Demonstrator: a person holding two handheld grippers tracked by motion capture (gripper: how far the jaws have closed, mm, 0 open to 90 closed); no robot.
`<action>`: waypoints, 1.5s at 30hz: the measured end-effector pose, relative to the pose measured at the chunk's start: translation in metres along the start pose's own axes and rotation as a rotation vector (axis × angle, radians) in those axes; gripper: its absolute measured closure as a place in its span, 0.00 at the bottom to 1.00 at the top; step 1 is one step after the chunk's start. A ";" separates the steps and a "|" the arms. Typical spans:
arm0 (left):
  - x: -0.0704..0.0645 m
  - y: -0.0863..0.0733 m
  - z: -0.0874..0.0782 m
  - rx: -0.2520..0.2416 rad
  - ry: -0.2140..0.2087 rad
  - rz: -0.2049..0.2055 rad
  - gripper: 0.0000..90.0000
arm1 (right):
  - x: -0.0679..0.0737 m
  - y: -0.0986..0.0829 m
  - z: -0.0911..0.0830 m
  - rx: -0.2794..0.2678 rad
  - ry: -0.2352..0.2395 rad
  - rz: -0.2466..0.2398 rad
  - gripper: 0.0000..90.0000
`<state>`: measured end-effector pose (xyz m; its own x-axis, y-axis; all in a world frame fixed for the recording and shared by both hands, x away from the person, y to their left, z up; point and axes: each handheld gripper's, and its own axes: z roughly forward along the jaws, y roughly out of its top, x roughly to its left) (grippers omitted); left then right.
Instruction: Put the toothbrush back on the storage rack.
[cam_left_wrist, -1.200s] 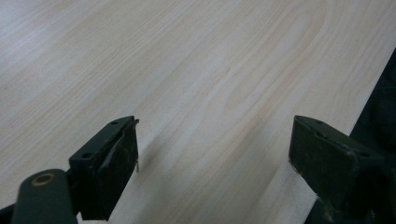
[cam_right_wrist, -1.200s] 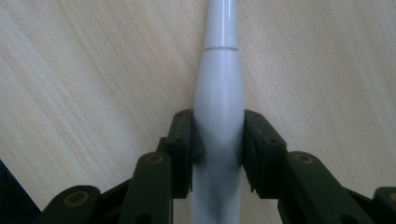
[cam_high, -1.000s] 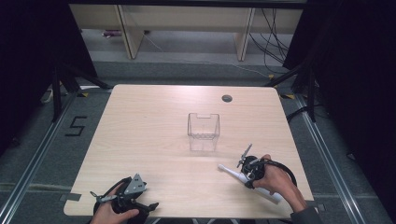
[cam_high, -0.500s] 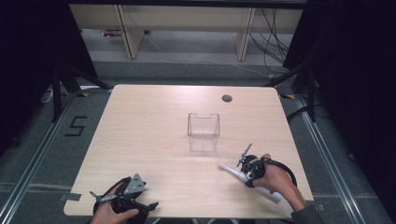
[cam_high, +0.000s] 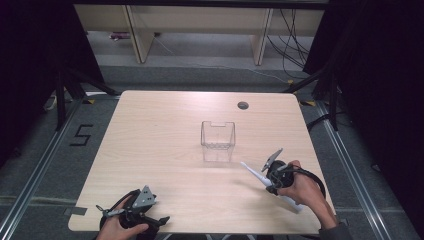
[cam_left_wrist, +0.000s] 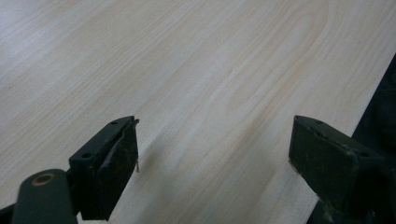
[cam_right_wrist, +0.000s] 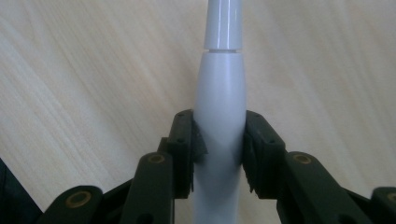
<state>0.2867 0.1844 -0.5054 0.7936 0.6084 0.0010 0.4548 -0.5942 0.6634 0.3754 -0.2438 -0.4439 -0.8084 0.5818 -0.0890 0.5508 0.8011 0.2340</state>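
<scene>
step in hand: right gripper (cam_high: 270, 176) carries the long white plastic electric-toothbrush-like handle (cam_right_wrist: 219, 107), jaws closed on its body, low over the pale wooden worktop (cam_high: 165, 145).
left gripper (cam_left_wrist: 212, 163): jaws wide, nothing between them.
next move: probably lift toward the clear plastic box (cam_high: 217, 135), tip aimed into its open top.

I see a pale wooden table (cam_high: 165, 150) on grey floor (cam_high: 45, 165); beyond it stand light shelves (cam_high: 200, 20) and, I think, loose cables (cam_high: 295, 35) in darkness.

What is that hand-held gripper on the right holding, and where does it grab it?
The right hand-held gripper is shut on a white pen-like stick, its jaws pinching the thick part of its body. The left hand-held gripper is open and holds nothing.
</scene>
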 end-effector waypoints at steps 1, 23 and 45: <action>0.000 0.000 0.000 0.001 0.000 0.000 0.17 | -0.002 -0.001 -0.003 -0.020 0.004 -0.006 0.74; 0.000 0.000 0.000 0.002 -0.001 0.002 0.17 | -0.034 -0.008 -0.045 -0.449 -0.058 0.138 0.74; 0.000 0.000 0.000 0.001 -0.001 0.000 0.17 | -0.053 0.027 -0.067 -0.710 -0.056 0.239 0.74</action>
<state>0.2868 0.1846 -0.5054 0.7938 0.6082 0.0001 0.4552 -0.5943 0.6630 0.4189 -0.2624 -0.3680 -0.6615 0.7500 -0.0022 0.4286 0.3804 0.8195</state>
